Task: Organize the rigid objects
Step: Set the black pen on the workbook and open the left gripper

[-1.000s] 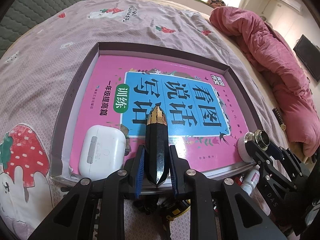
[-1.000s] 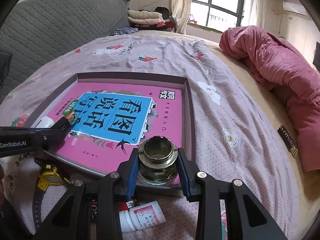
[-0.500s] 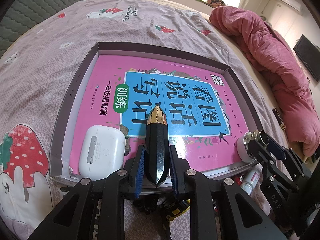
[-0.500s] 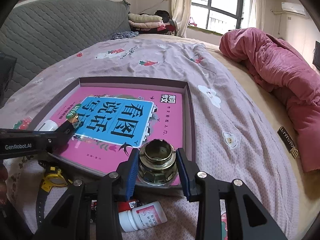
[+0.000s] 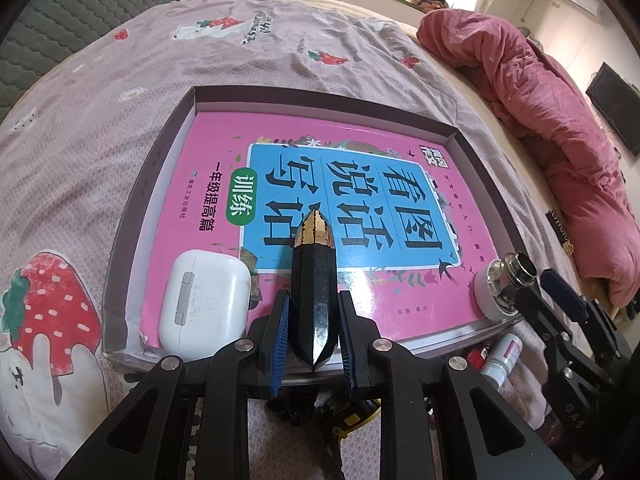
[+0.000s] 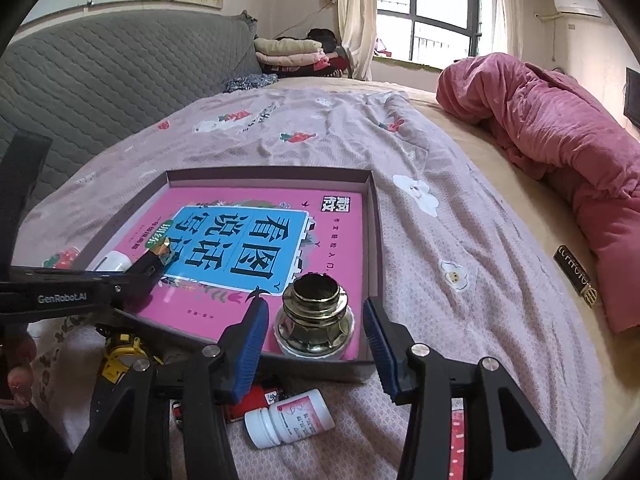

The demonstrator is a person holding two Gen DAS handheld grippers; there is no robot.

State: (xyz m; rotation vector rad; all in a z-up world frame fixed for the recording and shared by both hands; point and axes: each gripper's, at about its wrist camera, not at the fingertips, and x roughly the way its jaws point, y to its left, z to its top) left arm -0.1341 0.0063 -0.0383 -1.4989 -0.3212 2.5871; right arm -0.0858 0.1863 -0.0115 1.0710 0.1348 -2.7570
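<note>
Strawberry-print bedding carries a shallow box with a pink book inside. From the left wrist, the left tongs pinch a black faceted crystal over the box's near edge, beside a white earbud case. From the right wrist, the right tongs are opening around a glass bottle standing in the box's near right corner, pads apart from it.

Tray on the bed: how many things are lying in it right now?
3 in the tray: pink book covering its floor, white earbuds case on one near corner, glass bottle on the other. More may hide.
</note>
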